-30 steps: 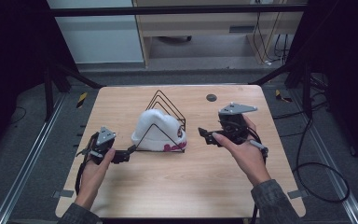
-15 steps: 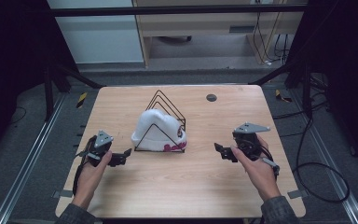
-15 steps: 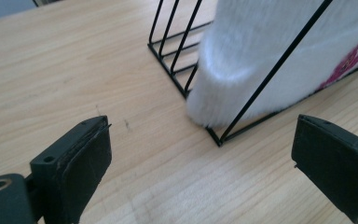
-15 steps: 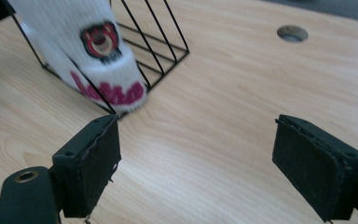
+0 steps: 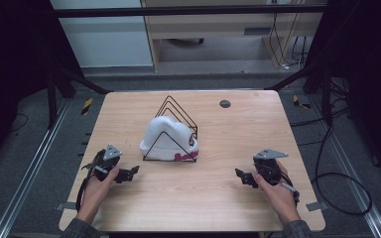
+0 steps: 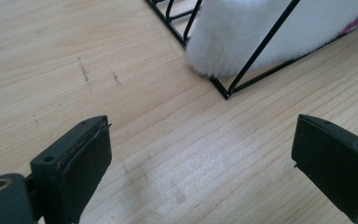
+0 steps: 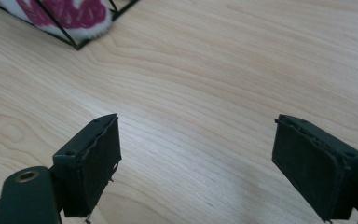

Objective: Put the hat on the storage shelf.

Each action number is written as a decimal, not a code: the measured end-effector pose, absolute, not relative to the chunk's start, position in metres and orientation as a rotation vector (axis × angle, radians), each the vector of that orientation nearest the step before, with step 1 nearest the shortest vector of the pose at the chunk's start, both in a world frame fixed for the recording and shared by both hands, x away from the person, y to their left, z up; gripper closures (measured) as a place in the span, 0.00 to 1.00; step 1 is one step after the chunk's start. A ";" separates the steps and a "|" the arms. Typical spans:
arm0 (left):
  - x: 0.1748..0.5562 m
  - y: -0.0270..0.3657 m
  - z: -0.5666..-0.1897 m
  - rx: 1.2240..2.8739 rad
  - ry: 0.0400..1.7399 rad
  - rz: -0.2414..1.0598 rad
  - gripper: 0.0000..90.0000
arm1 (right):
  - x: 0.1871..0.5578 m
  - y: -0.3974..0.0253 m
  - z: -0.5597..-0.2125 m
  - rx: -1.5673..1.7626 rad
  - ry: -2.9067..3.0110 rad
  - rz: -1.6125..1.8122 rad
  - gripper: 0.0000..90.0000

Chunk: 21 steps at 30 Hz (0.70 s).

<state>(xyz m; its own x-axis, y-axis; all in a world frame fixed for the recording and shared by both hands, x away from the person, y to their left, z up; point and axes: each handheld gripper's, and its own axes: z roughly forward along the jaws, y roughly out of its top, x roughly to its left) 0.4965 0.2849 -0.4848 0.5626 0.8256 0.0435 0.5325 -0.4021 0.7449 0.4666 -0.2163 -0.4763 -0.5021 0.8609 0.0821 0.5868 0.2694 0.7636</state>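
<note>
Fuzz on the white hat [image 6: 242, 35] shows up close in the left gripper view; the high view shows it sitting inside the wire rack [image 5: 174, 130] mid-table. Both the left gripper [image 5: 133, 171] and right gripper [image 5: 239, 173] have their jaws spread, empty. The right gripper has drawn back nearer and rightward since earlier.

One wooden table [image 5: 193, 198] carries one black wire rack [image 5: 174, 130] near its centre, with one white knit hat [image 5: 166, 136] sitting in it. One small dark round disc [image 5: 224, 103] lies toward one o'clock. Two hand-held grippers: the left gripper [image 5: 131, 171] at eight o'clock and the right gripper [image 5: 239, 175] at four o'clock.
</note>
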 end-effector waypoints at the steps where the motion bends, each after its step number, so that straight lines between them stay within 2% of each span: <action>1: 0.497 0.285 -0.486 2.100 1.086 0.540 0.05 | 0.467 -0.218 -0.478 1.331 2.192 1.083 0.17; 21: 0.499 0.295 -0.507 2.109 1.144 0.518 0.04 | 0.482 -0.213 -0.511 1.417 2.080 0.925 0.15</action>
